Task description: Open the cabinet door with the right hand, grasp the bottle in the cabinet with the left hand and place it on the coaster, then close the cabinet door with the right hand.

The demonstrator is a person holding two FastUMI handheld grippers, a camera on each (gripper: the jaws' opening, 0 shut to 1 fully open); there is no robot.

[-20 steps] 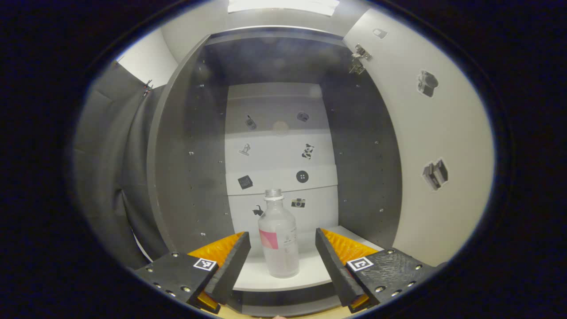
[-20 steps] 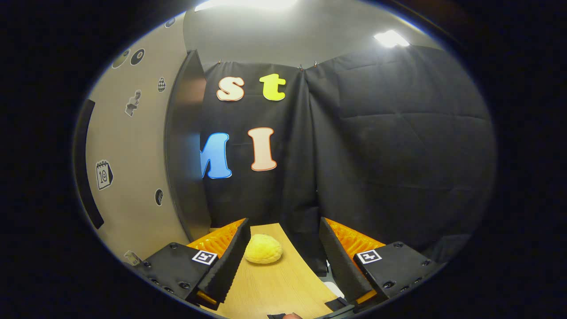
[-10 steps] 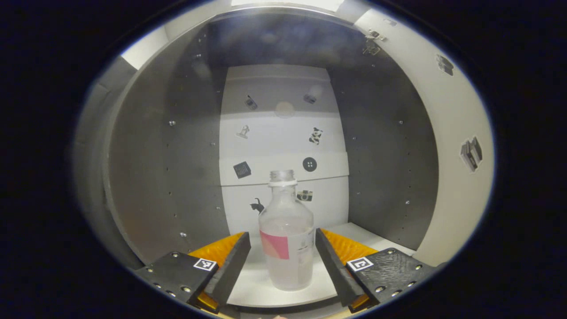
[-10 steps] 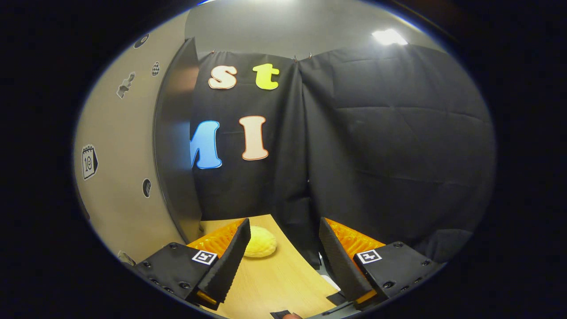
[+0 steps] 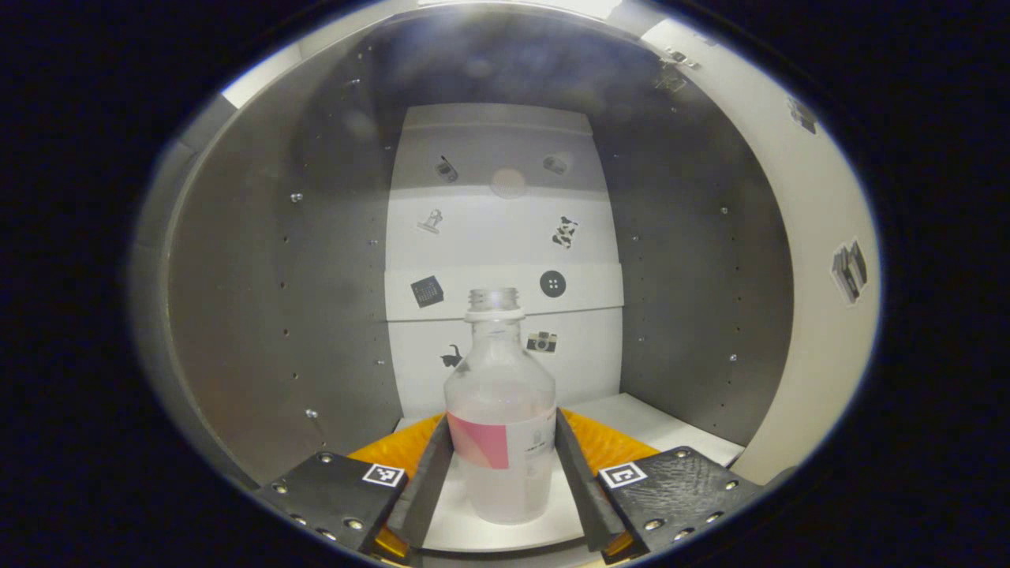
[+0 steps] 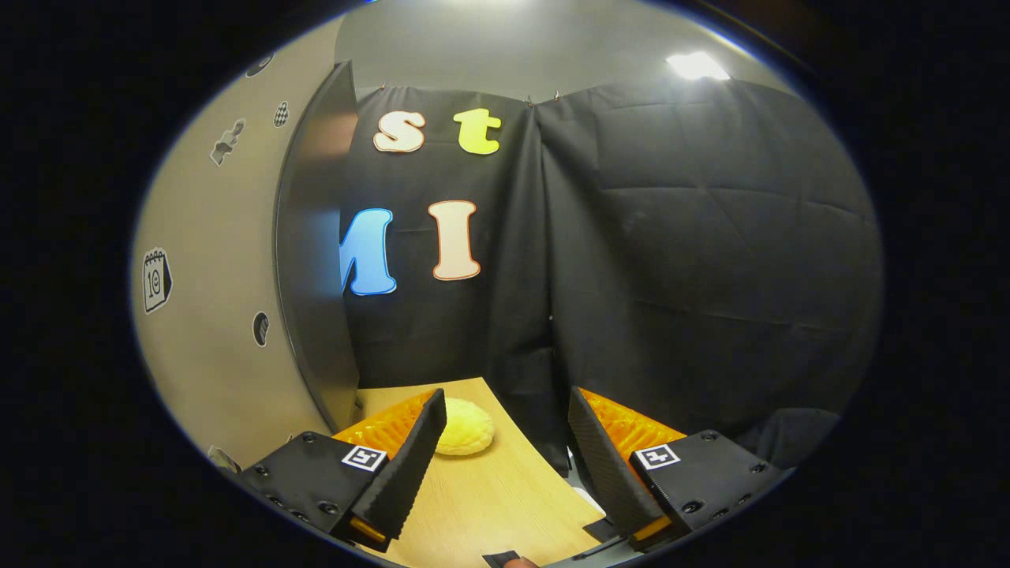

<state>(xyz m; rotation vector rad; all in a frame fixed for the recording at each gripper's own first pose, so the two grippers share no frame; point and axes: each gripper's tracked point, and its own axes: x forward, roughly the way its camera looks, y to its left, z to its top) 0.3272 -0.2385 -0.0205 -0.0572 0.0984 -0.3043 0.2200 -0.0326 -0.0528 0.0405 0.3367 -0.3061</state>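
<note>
Left tongs point(image 5: 500, 465) clamp bottle point(image 5: 500, 410) (base hidden)

The left gripper's fingers point(image 5: 430, 481) hid the bottle's point(image 5: 499, 410) lower sides. The yellow lump point(image 6: 465, 426) was partly covered by a finger point(image 6: 406, 465).

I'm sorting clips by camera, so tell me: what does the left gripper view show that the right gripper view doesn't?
Left gripper view: the cabinet's inside, with the capless bottle standing on the white shelf, squeezed between the left claw. Right gripper view: the open right claw over a wooden table with a yellow bun, against the black cloth. Both show the open cabinet door with stickers.
</note>
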